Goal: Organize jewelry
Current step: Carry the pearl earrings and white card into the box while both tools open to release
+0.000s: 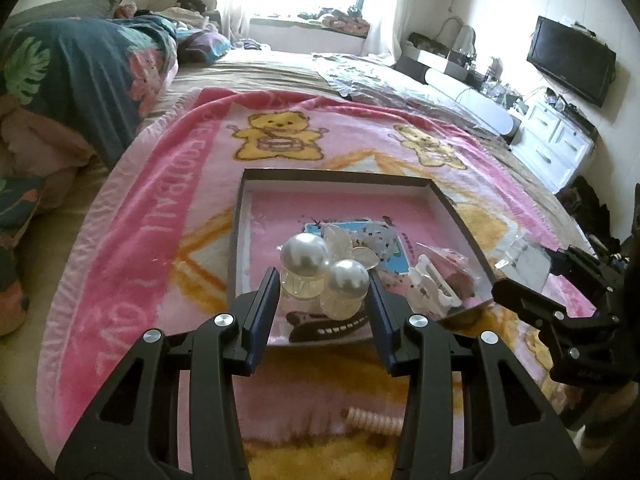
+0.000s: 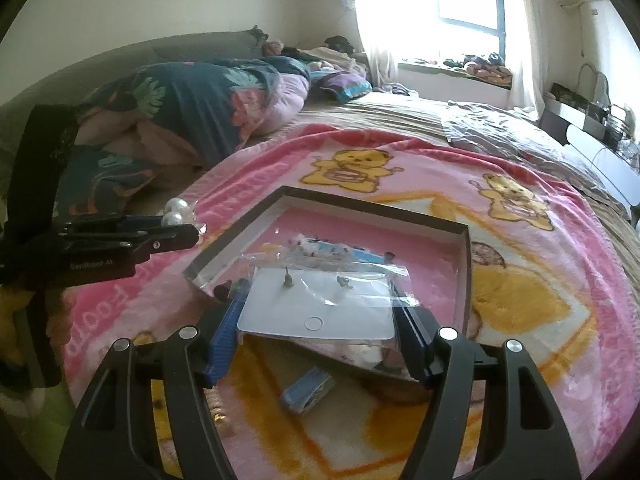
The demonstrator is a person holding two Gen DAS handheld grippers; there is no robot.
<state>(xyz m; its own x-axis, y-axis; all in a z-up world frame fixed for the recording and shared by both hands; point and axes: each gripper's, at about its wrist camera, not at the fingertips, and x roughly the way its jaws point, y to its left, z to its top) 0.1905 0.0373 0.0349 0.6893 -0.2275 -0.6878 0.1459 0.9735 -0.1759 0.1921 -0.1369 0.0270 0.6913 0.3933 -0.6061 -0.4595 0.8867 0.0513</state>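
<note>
My left gripper (image 1: 322, 294) is shut on a pearl hair clip (image 1: 320, 264) with two large pearls and clear petals, held above the near edge of a shallow dark-rimmed box (image 1: 340, 176). In the right wrist view the same clip (image 2: 175, 212) shows at the left gripper's tip (image 2: 176, 234). My right gripper (image 2: 316, 320) is shut on a clear plastic bag with a white earring card (image 2: 320, 308), held over the box (image 2: 376, 206). It shows at the right in the left wrist view (image 1: 520, 276). The box holds a white claw clip (image 1: 432, 286), a blue card (image 1: 394, 254) and a dark comb clip (image 1: 328, 326).
The box lies on a pink bear-print blanket (image 1: 168, 200) on a bed. A cream spiral hair tie (image 1: 374, 420) and a blue clip (image 2: 306, 392) lie on the blanket near me. Folded quilts (image 1: 72, 80) are at the left, white drawers (image 1: 556, 144) and a TV (image 1: 572, 60) at the right.
</note>
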